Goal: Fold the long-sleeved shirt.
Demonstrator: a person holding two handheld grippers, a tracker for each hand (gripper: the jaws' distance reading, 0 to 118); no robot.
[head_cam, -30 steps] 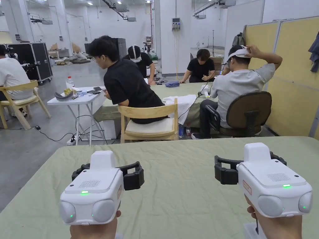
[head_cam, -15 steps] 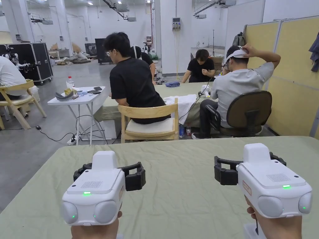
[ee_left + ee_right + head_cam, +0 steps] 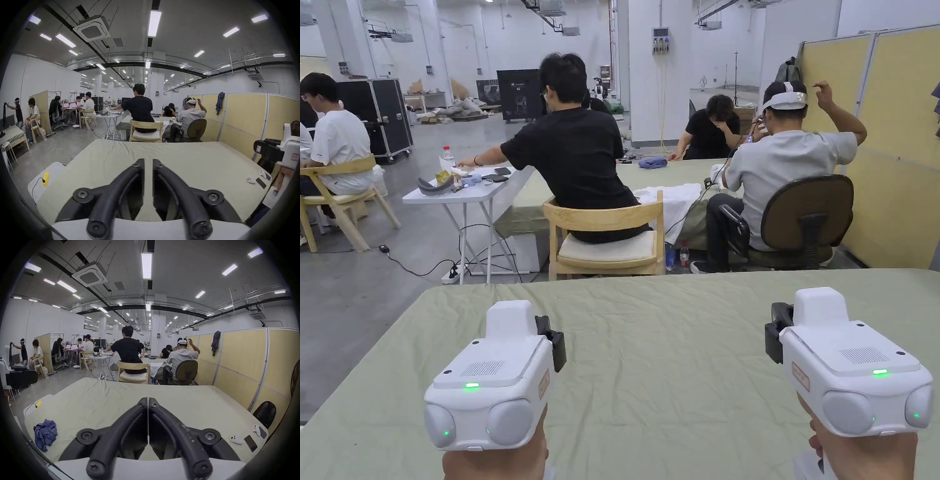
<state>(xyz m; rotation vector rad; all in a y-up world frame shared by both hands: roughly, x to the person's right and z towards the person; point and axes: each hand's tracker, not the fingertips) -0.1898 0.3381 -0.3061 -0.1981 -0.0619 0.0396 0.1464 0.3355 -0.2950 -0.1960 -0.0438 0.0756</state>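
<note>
One crumpled blue shirt [image 3: 45, 434], bunched heap, green table [image 3: 178, 402] corner.

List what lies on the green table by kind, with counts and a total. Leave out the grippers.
Crumpled blue shirt: 1
White controllers: 2
Dark phone-like slabs: 2
Total: 5

Two white game controllers [image 3: 236, 439] and a black phone [image 3: 250, 445] lie at my desk's [image 3: 178, 402] right edge; beyond it, a wooden chair [image 3: 604, 240].
</note>
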